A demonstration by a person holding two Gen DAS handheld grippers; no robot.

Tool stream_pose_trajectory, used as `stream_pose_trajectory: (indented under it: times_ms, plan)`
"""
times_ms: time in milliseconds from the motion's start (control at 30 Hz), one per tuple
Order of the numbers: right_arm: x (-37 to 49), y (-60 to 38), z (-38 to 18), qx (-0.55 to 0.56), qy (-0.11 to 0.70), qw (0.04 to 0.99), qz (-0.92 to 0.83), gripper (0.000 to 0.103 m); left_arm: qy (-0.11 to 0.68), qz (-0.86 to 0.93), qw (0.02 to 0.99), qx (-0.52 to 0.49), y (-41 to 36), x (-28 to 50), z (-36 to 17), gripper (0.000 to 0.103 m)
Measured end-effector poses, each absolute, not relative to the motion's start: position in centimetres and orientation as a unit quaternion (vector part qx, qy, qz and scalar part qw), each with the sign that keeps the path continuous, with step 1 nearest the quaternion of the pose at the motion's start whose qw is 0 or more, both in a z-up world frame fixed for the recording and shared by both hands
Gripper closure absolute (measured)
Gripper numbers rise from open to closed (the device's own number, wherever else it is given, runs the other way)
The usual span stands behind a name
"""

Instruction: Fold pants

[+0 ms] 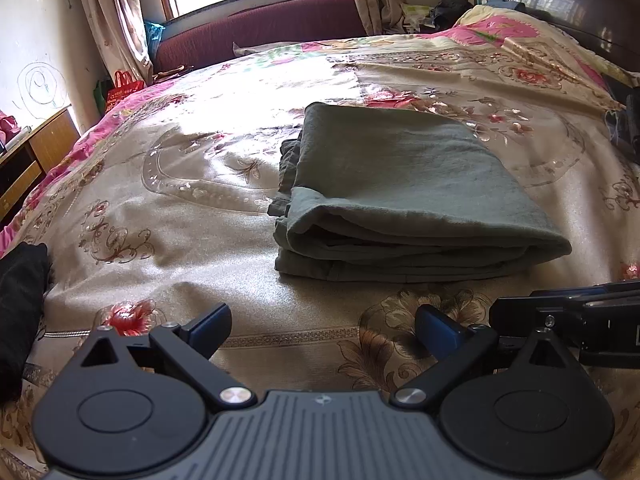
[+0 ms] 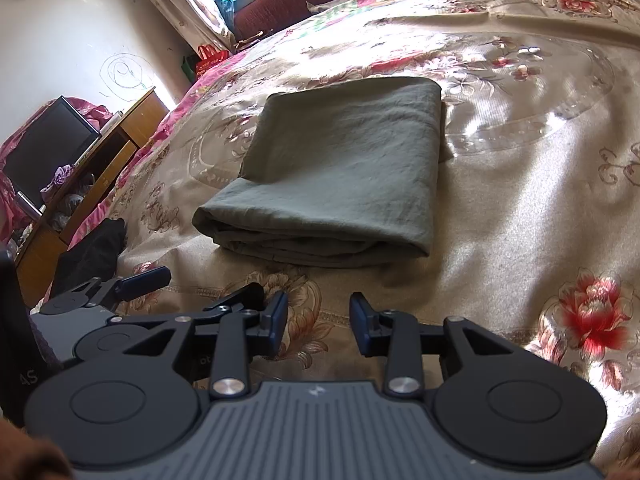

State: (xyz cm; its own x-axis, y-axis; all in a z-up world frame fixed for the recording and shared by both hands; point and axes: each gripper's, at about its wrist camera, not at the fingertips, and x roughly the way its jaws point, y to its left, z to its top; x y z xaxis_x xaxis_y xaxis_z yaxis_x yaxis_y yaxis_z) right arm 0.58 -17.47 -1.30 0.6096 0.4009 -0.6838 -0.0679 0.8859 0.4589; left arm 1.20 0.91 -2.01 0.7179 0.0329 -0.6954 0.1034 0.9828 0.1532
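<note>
On the floral satin bedspread [image 1: 168,240], at far left, lies a black garment [image 1: 20,292], untouched. Next along, left gripper [image 1: 323,326]: jaws spread wide, nothing between them, hovering short of the near edge of the work. Centre, grey-green folded cotton pants [image 1: 400,184]: stacked in a flat rectangle of several layers, rounded fold toward the right, loose hem ends bunched at the left side. Judged soft, limp and light, not fragile, not slippery; layers likely to slide apart or sag if lifted by one corner. Best taken at the thick near fold, pinching all layers together, one gripper toward each end. Rightmost, right gripper [image 2: 319,322]: jaws partly apart and opening, empty, also clear of the pants [image 2: 332,168]. Fold appears complete or nearly so.
</note>
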Motion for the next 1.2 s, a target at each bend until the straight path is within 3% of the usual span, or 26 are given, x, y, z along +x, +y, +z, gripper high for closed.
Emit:
stream_pose_trajectory:
  times_ms: [1200]
  plan:
    - [0.43, -17.38, -1.39, 0.196, 0.421, 0.875, 0.133, 0.067, 0.372, -0.02, 0.923, 0.095, 0.76, 1.05, -1.82, 0.0]
